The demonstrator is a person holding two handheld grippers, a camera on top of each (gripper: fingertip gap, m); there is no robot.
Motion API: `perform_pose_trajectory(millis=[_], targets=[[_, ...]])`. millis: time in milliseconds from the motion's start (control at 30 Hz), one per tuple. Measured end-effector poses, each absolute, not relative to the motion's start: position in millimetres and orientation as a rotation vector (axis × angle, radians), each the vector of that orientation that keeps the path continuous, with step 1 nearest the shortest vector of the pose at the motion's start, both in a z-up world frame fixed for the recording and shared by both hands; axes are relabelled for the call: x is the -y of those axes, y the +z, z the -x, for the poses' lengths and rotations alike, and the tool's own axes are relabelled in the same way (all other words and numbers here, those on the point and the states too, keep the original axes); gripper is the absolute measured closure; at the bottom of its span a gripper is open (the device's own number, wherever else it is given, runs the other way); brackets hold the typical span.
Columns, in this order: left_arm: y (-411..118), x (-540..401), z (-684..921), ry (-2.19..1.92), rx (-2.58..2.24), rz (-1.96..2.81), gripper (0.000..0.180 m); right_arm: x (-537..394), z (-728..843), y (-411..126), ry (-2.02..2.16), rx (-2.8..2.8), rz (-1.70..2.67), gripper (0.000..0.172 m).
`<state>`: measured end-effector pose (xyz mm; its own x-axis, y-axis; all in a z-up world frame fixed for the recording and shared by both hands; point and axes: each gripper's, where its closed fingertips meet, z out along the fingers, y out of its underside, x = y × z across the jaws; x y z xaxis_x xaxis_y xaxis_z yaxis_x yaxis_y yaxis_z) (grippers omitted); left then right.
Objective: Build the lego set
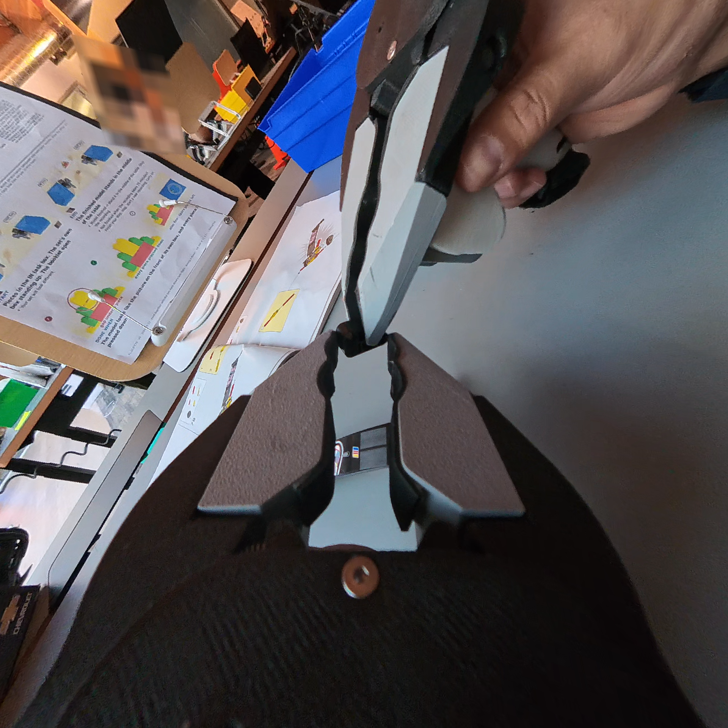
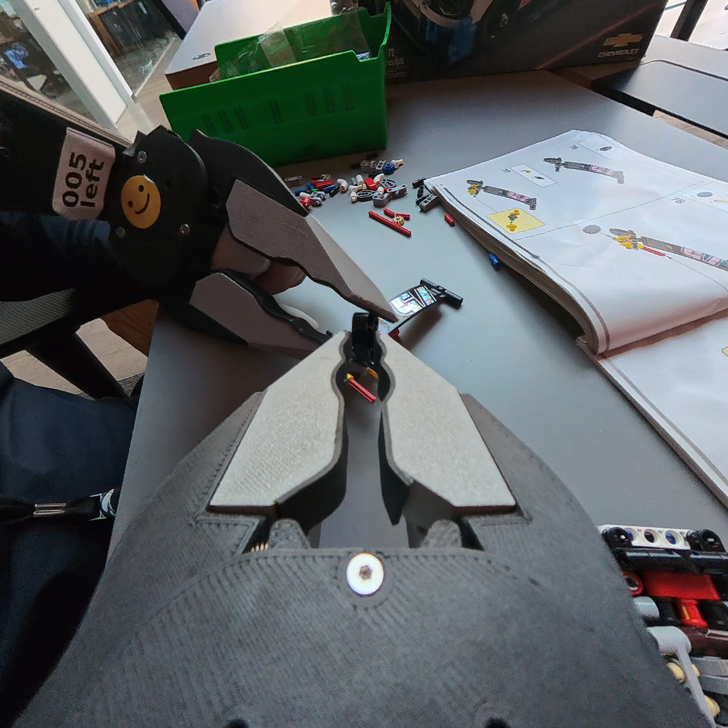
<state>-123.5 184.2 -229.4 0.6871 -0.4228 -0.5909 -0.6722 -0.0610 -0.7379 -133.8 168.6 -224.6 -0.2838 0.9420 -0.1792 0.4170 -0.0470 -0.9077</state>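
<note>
Two tools meet tip to tip over the grey tabletop (image 2: 532,394). Our right tool (image 2: 362,346) is closed on a small black brick assembly (image 2: 364,338), its pads pressing both sides; a red pin (image 2: 362,390) and yellow bits stick out of the piece's lower end between the fingers. Our left tool (image 1: 362,346) stands with its fingers apart, and in its own view the same black piece shows just at its fingertips, beside the right tool's tip. We cannot tell whether the left pads press on the piece; seen from the right wrist, the upper left fingertip (image 2: 386,311) sits just at the top of the piece. Behind the tips a curved black strip with a shiny sticker (image 2: 417,299) lies flat. Farther back are loose small brick parts (image 2: 366,189) near a green bin (image 2: 283,106), and an open instruction booklet (image 2: 591,236) lies to the right. A partly built model (image 2: 677,583) sits at the lower right edge. A hand (image 1: 583,78) holds the right tool.
</note>
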Motion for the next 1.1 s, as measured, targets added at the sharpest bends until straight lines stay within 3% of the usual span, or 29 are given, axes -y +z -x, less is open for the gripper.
perform_pose_trajectory(millis=[267, 533, 833, 1100], targets=[[-237, -181, 127, 0.153, -0.825, 1.801, 0.158, -174, 135, -239, 1.330, 1.708, 1.535, 0.165], [-264, -132, 158, 0.028, -0.761, 2.148, 0.132, -183, 127, -273, 1.302, 1.736, 1.785, 0.165], [-290, -125, 142, -0.149, -0.753, 2.214, 0.137, -176, 130, -281, 1.397, 1.614, 1.979, 0.165], [-289, -133, 146, -0.014, -0.740, 2.156, 0.140, -177, 133, -280, 1.483, 1.521, 2.043, 0.165]])
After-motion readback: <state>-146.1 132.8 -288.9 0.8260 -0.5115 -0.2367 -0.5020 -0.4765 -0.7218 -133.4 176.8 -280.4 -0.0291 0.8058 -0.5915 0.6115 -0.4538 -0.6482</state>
